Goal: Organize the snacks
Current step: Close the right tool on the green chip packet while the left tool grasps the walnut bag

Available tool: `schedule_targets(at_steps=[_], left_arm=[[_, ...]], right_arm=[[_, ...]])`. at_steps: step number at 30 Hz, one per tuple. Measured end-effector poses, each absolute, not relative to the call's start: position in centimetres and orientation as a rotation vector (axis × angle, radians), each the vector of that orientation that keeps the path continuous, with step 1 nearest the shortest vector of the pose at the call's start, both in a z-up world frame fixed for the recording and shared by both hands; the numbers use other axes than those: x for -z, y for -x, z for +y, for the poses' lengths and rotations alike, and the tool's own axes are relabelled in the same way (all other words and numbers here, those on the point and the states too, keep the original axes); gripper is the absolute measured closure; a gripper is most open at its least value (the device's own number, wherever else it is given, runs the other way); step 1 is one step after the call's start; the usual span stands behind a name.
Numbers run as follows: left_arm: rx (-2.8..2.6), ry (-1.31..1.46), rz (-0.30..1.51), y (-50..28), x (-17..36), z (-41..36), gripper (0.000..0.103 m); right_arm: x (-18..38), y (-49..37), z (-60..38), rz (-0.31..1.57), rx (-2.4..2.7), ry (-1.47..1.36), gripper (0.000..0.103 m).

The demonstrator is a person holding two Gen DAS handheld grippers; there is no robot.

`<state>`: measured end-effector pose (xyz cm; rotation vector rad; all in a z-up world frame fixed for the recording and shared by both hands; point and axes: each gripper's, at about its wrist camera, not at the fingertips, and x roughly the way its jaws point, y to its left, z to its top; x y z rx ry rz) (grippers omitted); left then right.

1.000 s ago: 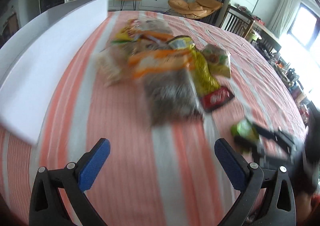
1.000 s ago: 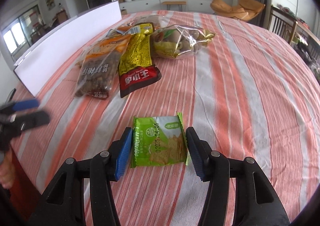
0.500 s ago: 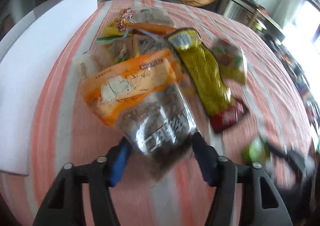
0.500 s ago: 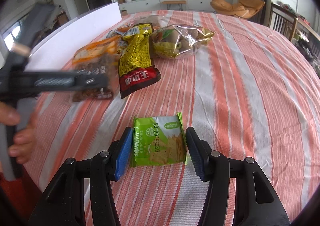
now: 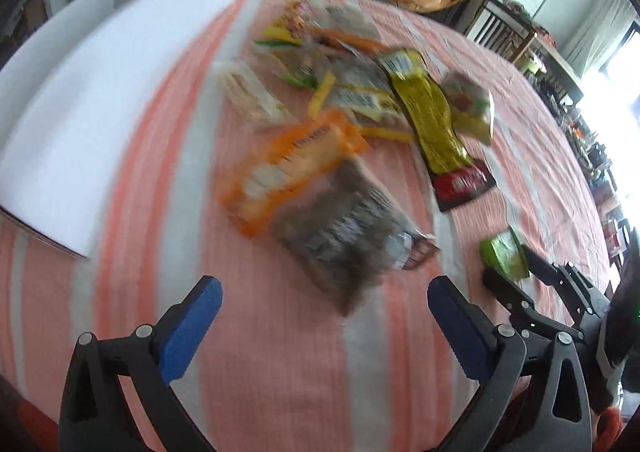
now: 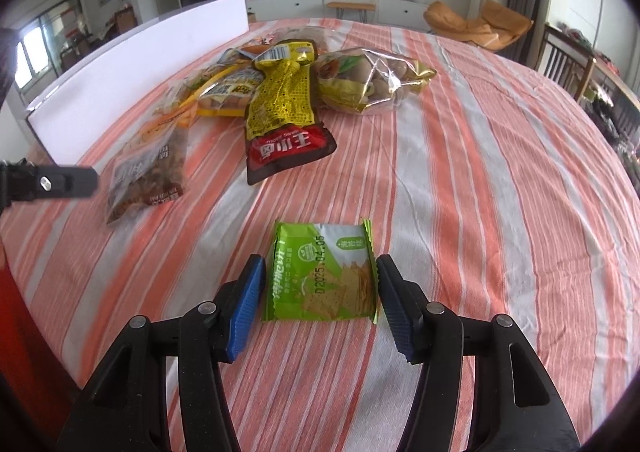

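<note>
Several snack packs lie in a heap on the striped tablecloth. An orange-and-clear bag of brown snacks [image 5: 320, 204] lies nearest my left gripper [image 5: 324, 316], which is open and empty just short of it. A yellow-and-red pack [image 6: 284, 120] and a clear bag with gold edges [image 6: 368, 80] lie beyond. My right gripper [image 6: 320, 288] stands open around a small green cracker packet [image 6: 320, 276] flat on the cloth; the pads sit beside its edges. The packet also shows in the left wrist view [image 5: 504, 256].
A long white board [image 5: 108, 100] stands along the left side of the table; it also shows in the right wrist view [image 6: 132, 72]. The orange-and-white striped cloth [image 6: 500, 172] covers the table. Chairs and furniture stand beyond the far edge.
My left gripper closed in on the orange bag, then pulled back and opened wide; the bag now lies shifted toward me. The right gripper and green packet have not moved.
</note>
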<state>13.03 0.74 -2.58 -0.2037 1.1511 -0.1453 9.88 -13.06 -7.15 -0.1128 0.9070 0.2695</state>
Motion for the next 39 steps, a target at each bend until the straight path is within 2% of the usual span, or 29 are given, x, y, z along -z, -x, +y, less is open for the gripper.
schedule_targets(at_steps=[3, 12, 17, 23, 26, 30, 34, 39], left_arm=[[0.158, 0.207, 1.192, -14.6, 3.9, -1.3, 0.000], [0.077, 0.104, 1.152, -20.2, 3.7, -2.4, 0.000], [-0.015, 0.111, 1.162, -21.4, 3.6, -3.0, 0.000], [0.078, 0.117, 1.155, -18.5, 3.7, -0.8, 0.000], [0.287, 0.085, 1.150, -15.1, 3.4, 0.0, 0.000], [0.255, 0.034, 1.153, -12.8, 3.5, 1.1, 0.000], [0.237, 0.279, 1.141, -13.9, 3.1, 2.3, 0.000], [0.135, 0.215, 1.128, -18.8, 2.6, -1.2, 0.000]], right_arm=[[7.0, -10.0, -13.4, 0.911, -0.276, 0.086, 0.043], [6.9, -10.3, -14.2, 0.928, -0.293, 0.039, 0.044], [7.1, -10.4, -13.1, 0.935, -0.299, 0.096, 0.032], [7.2, -9.9, -12.8, 0.934, -0.299, 0.148, 0.031], [7.1, -10.1, -13.1, 0.943, -0.303, 0.130, 0.031], [7.2, -10.2, -12.8, 0.949, -0.305, 0.134, 0.027], [7.3, -10.1, -12.4, 0.945, -0.301, 0.163, 0.025], [7.3, -9.9, -12.4, 0.935, -0.305, 0.161, 0.025]])
